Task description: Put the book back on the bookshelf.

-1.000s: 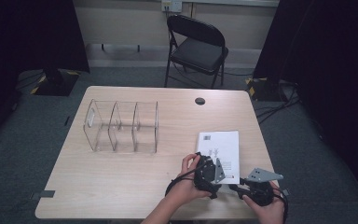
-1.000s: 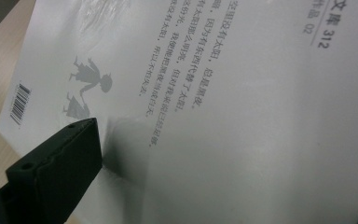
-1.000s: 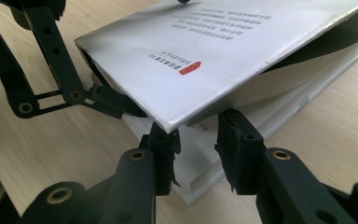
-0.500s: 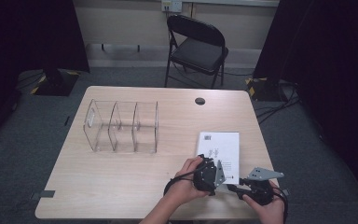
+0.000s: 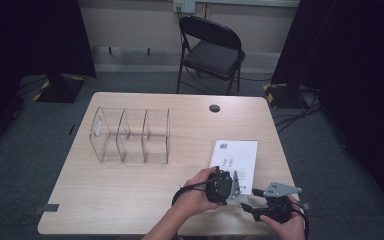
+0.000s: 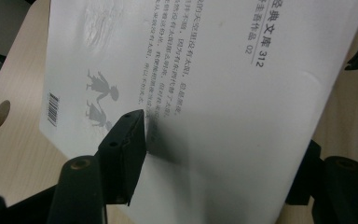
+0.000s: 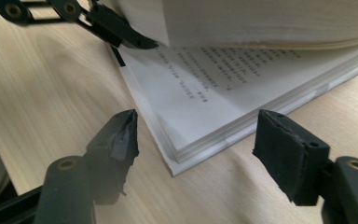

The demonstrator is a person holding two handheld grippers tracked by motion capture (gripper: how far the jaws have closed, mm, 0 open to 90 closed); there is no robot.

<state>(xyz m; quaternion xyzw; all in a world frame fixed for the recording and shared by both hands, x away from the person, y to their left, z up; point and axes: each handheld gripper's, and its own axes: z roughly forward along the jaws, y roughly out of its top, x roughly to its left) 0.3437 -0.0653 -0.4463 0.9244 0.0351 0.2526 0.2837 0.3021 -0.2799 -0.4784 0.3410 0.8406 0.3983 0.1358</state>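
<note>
Book (image 5: pixel 234 159) lifted open, organizer (image 5: pixel 130 135) apart

book (image 6: pixel 205 93): top and right edges cut off | cover print too small to read | left gripper (image 6: pixel 214 149): far jaw hidden under cover

Left of the book (image 5: pixel 235 156), I see bare table (image 5: pixel 130 195); only the clear divider rack (image 5: pixel 130 135) stands farther beyond.
</note>
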